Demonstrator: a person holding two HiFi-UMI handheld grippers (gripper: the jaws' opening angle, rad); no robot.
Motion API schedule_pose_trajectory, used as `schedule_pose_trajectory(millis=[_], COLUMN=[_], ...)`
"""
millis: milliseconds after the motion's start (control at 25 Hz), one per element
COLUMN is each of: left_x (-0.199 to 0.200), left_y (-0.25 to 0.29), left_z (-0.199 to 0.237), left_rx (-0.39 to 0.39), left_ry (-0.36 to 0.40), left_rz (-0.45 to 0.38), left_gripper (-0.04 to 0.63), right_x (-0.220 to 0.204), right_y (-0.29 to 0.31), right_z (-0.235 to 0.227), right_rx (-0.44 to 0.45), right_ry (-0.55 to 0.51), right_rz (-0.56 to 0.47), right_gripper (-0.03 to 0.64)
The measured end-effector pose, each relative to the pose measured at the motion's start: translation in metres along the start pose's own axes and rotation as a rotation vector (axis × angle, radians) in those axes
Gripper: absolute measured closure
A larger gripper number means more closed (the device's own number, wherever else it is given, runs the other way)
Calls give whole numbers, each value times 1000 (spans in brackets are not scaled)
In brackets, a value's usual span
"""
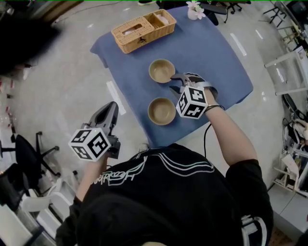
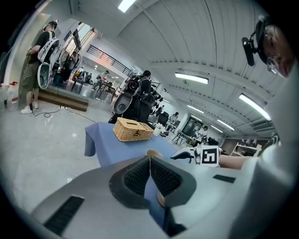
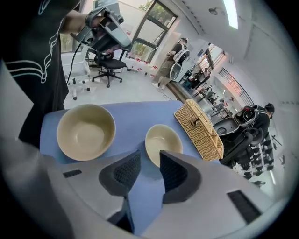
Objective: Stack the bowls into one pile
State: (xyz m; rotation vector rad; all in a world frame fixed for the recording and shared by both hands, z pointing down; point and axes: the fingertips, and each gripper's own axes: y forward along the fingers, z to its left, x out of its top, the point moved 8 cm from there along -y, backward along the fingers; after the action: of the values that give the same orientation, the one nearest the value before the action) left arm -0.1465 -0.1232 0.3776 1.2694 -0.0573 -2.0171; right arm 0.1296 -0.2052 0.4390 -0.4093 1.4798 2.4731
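Two beige bowls stand apart on the blue cloth (image 1: 211, 53). The far bowl (image 1: 161, 70) is the smaller one (image 3: 162, 142); the near bowl (image 1: 161, 111) is wider (image 3: 86, 131). My right gripper (image 1: 175, 82) hovers over the cloth just right of the two bowls, at the far bowl's near-right rim. Its jaws stand open (image 3: 149, 156) with only cloth showing between them. My left gripper (image 1: 111, 108) is off the table's left corner, over the floor. Its tips (image 2: 149, 158) meet with nothing held.
A wicker basket (image 1: 143, 30) with a lidded half sits at the table's far left corner. A small white flower pot (image 1: 195, 10) stands at the far edge. An office chair (image 1: 29, 153) is on the floor to my left, and shelving (image 1: 293, 72) is to the right.
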Motion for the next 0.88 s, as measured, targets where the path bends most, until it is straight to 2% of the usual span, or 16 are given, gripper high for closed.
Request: schedule_pose_trajectory(millis=[480,880], left_x=[4,2], left_y=[13,12], left_z=[13,19], left_rx=[52,56], left_ry=[-14,-14], left_rz=[9,18], left_gripper=[568,568], right_x=[-10,-14], right_y=[41,52], right_z=[-5,4], right_rx=[46,77], right_ry=[-291,-360], right_rz=[85,113], right_gripper=[480,539])
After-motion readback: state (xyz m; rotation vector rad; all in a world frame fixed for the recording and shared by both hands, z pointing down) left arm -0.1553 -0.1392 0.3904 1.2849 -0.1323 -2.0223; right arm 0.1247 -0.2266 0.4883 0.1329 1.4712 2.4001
